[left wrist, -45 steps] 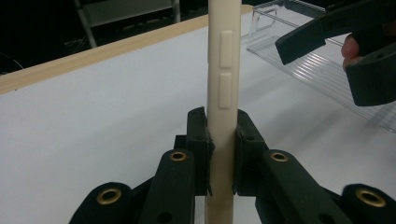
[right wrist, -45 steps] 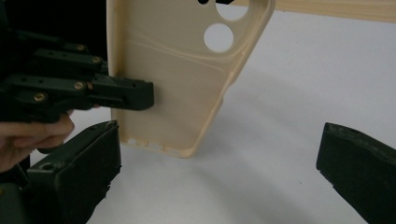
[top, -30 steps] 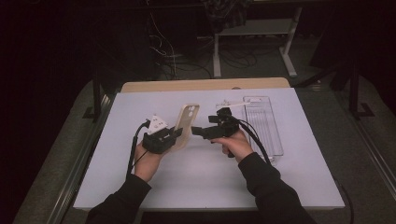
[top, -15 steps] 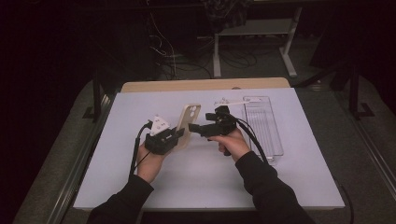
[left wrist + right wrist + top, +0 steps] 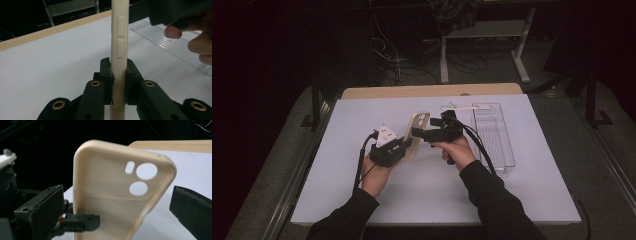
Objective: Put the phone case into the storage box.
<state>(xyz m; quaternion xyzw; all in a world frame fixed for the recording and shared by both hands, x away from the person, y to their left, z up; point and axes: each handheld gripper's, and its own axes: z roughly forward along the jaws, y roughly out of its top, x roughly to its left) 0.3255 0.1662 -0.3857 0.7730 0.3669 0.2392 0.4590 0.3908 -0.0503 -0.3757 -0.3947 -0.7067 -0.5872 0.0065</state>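
My left gripper point(image 5: 117, 82) pinches the beige phone case point(image 5: 119, 50) by its lower edge, holding it upright above the white table point(image 5: 362, 200). Just beyond it, my right gripper point(image 5: 117, 202) stands spread around the case's top, not yet gripping. The clear tray point(image 5: 494, 135) lies farther right; I judge the handover half done.

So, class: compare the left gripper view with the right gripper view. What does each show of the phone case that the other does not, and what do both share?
Left gripper view: the phone case edge-on, with two raised side buttons, its lower part clamped between the left gripper pads; beyond it a clear plastic tray.

Right gripper view: the case's hollow inside with its camera cut-outs, and the right gripper jaws standing apart on either side of it, not pressing.

Both: the same beige case held upright over the white table.
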